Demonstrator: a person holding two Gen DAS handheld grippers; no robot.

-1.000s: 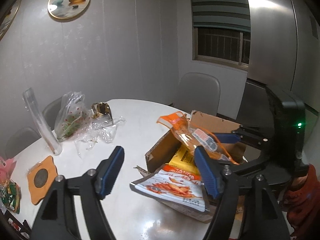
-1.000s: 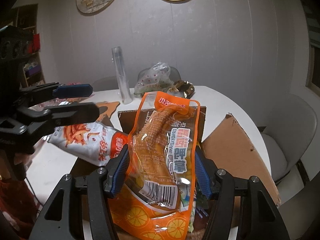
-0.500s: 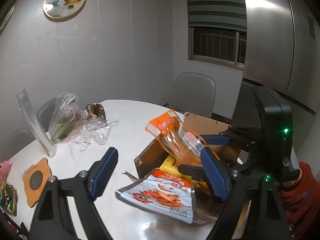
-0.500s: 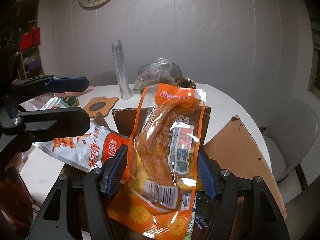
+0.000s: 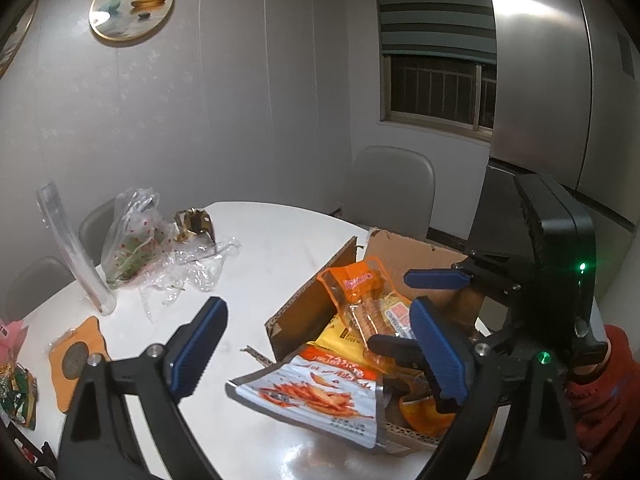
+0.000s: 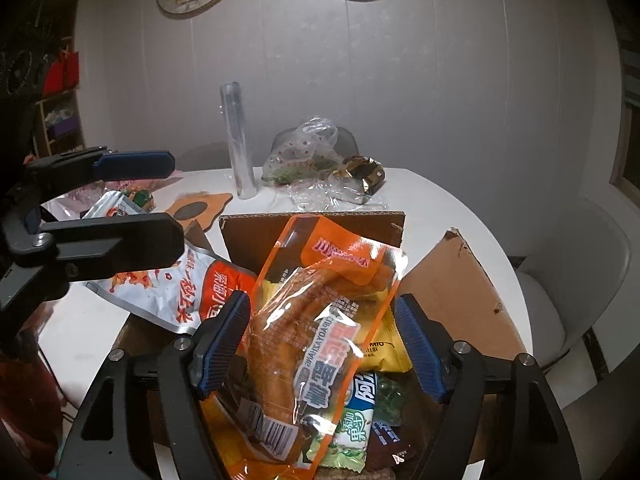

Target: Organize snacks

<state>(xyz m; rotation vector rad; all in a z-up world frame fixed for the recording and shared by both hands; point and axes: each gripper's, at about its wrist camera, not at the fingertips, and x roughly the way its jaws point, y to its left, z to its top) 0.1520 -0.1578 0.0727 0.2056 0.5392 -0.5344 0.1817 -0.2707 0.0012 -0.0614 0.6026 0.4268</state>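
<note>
Jaws on both tools had just been widening. The right gripper (image 6: 322,344) stood parted around the orange duck-foot packet (image 6: 320,328), which leaned free between the pads, its foot down among the snacks in the cardboard box (image 6: 452,280); compared with a second earlier, the pads no longer pinched its sides. The left gripper (image 5: 320,354) gaped wide over the table (image 5: 272,240), nothing between its fingers. The white spicy-strip bag (image 5: 316,396) lay draped over the box's near rim. I judged both packets delivered, though the white bag, half outside, would probably need a nudge inward. Loose cellophane (image 5: 188,268) and other packets (image 5: 18,392) waited farther off.
</note>
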